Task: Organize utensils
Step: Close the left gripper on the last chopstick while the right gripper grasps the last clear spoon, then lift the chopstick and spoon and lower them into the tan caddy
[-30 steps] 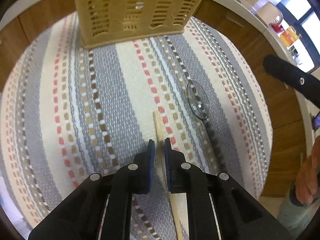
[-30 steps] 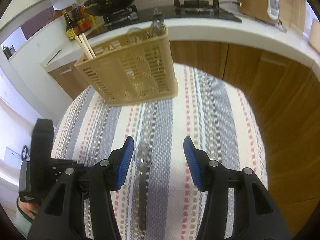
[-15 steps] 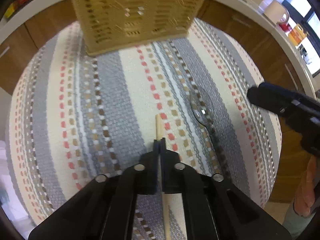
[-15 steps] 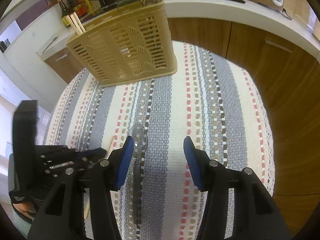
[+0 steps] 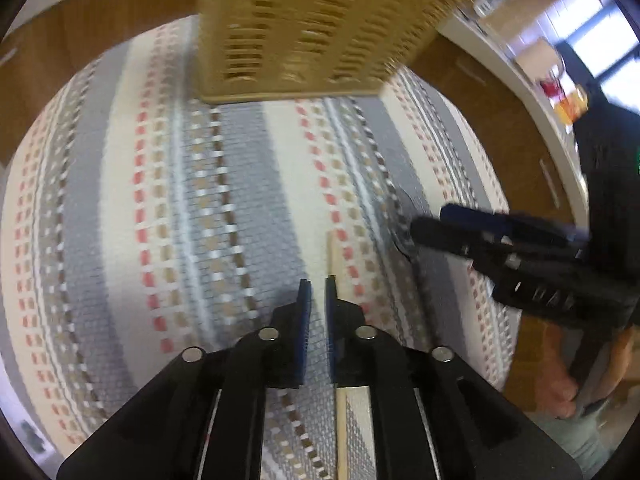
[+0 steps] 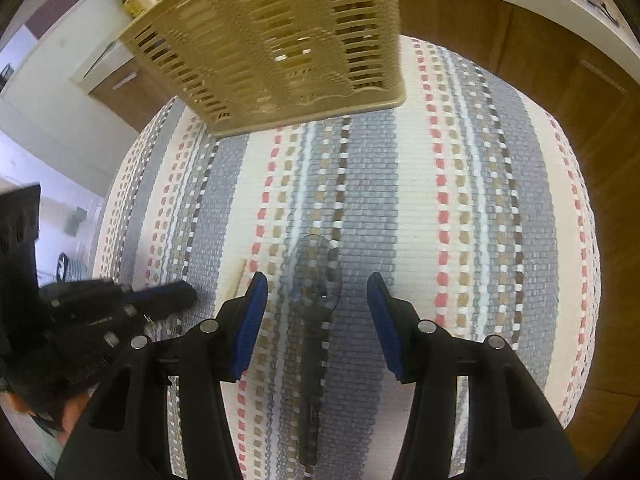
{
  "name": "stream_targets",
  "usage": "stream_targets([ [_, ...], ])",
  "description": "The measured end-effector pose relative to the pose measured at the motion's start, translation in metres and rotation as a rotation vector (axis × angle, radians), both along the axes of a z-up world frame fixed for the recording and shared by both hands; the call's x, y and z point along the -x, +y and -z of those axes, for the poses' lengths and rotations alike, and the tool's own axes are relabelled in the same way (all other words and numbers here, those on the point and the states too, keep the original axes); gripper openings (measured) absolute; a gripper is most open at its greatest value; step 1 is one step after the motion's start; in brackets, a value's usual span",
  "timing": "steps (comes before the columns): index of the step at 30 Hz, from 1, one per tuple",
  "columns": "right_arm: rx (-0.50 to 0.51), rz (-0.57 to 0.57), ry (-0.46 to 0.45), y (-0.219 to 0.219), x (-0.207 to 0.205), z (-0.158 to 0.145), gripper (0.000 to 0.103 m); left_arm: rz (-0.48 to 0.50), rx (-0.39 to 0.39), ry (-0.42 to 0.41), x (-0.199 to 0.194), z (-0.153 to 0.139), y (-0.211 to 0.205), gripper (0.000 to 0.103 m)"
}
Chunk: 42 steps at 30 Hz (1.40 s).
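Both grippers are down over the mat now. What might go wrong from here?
1. The left gripper is opening, and the chopstick lies under its right finger, not between the fingers, so a regrasp may miss.
2. The right gripper straddles the clear spoon off centre; closing could push it sideways.
3. Both grippers work close together and may bump.

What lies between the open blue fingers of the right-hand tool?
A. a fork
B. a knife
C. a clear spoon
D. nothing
C: the clear spoon lies flat on the striped cloth between the right gripper's wide-open jaws, untouched.
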State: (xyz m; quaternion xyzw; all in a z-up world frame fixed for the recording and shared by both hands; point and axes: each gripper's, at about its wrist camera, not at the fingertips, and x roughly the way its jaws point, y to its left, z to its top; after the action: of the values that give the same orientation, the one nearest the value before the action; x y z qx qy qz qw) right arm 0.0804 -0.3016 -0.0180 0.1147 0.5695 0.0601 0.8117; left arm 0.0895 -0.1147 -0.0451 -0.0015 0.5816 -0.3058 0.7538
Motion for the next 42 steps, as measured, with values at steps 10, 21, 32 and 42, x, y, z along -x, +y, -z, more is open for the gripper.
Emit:
stream_targets([
  [10,-0.022,0.031,-0.01,-0.021,0.007,-0.001,0.048,0.075,-0.192,-0.067,0.011,0.009,-0.041,0.017],
  [21,0.031,-0.02,0.016,0.0,0.004,-0.003,0.048,-0.077,-0.066,-0.086,-0.009,-0.005,0.012,0.003],
  [32,0.124,-0.043,0.096,0.035,-0.02,0.017,0.048,-0.237,0.018,-0.179,-0.02,-0.033,0.075,0.003],
  [42,0.202,-0.076,0.072,0.05,-0.02,0.019,0.03,-0.236,0.015,-0.223,-0.027,-0.032,0.061,0.003],
])
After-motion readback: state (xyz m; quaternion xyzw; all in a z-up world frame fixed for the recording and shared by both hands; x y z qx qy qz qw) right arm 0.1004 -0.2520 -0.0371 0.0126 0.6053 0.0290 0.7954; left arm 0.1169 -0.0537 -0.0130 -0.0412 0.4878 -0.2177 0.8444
